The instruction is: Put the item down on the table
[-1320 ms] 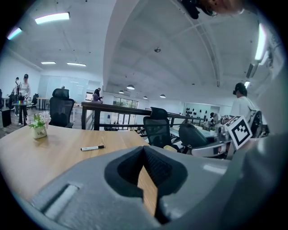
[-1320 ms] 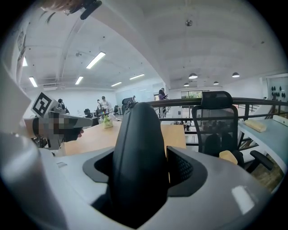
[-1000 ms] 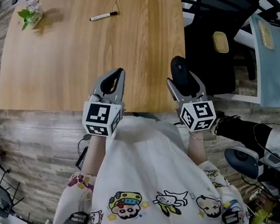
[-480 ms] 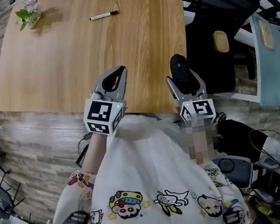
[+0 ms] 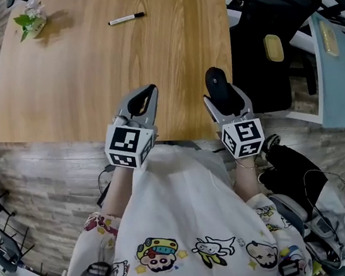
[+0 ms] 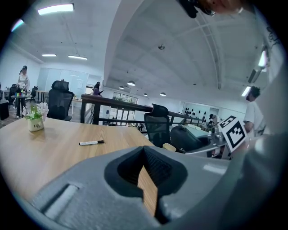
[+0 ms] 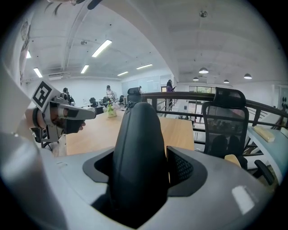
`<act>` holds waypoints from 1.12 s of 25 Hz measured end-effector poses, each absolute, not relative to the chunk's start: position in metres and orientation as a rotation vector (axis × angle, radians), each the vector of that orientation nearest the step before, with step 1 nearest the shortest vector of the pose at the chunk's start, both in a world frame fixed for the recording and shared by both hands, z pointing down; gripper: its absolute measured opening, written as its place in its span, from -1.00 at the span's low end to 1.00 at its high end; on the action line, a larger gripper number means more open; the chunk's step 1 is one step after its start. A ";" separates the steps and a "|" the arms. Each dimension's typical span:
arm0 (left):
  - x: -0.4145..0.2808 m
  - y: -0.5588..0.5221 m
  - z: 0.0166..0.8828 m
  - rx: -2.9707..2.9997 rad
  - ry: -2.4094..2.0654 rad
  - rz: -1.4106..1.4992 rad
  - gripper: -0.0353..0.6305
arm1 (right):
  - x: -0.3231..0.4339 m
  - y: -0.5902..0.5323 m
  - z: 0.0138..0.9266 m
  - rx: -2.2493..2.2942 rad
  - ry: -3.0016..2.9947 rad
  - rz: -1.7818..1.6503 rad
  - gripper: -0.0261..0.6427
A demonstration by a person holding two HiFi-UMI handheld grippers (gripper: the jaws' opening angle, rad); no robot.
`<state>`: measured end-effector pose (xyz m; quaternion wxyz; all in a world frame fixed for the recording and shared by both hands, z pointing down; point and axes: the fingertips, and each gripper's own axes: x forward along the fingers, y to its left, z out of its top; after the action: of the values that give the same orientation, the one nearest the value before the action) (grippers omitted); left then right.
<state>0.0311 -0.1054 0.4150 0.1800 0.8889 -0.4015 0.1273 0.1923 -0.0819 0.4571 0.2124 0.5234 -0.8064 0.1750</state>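
Note:
A black computer mouse [image 5: 217, 82] stands nose-forward between the jaws of my right gripper [image 5: 225, 98], which is shut on it. The mouse hangs over the near right corner of the wooden table [image 5: 86, 70]. In the right gripper view the mouse [image 7: 137, 152] fills the space between the jaws and hides much of the tabletop behind it. My left gripper [image 5: 147, 93] hovers over the table's near edge, a little left of the right one. Its jaws [image 6: 145, 155] are shut with nothing between them.
A black-and-white marker pen [image 5: 126, 19] lies at the table's far side, and a small potted plant [image 5: 30, 21] stands at the far left corner. A black office chair [image 5: 261, 45] stands beside the table's right edge. Wood-plank floor lies around the table.
Both grippers stay at the table's near edge, shifted only slightly in the head view. The mouse remains in the right gripper and the left stays shut.

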 end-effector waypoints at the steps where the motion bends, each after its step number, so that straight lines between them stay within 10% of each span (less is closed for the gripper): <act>1: 0.032 -0.105 0.417 2.511 -1.129 0.361 -0.90 | 0.191 -0.083 0.461 1.441 -2.235 0.484 0.05; 28: 0.032 -0.096 0.477 2.418 -1.074 0.441 -0.90 | 0.169 -0.087 0.587 1.103 -2.067 0.468 0.05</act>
<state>0.0320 -0.0963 0.4771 0.2277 0.8778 -0.3900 0.1600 0.1694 -0.0870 0.5872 0.3676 0.4294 -0.8046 0.1820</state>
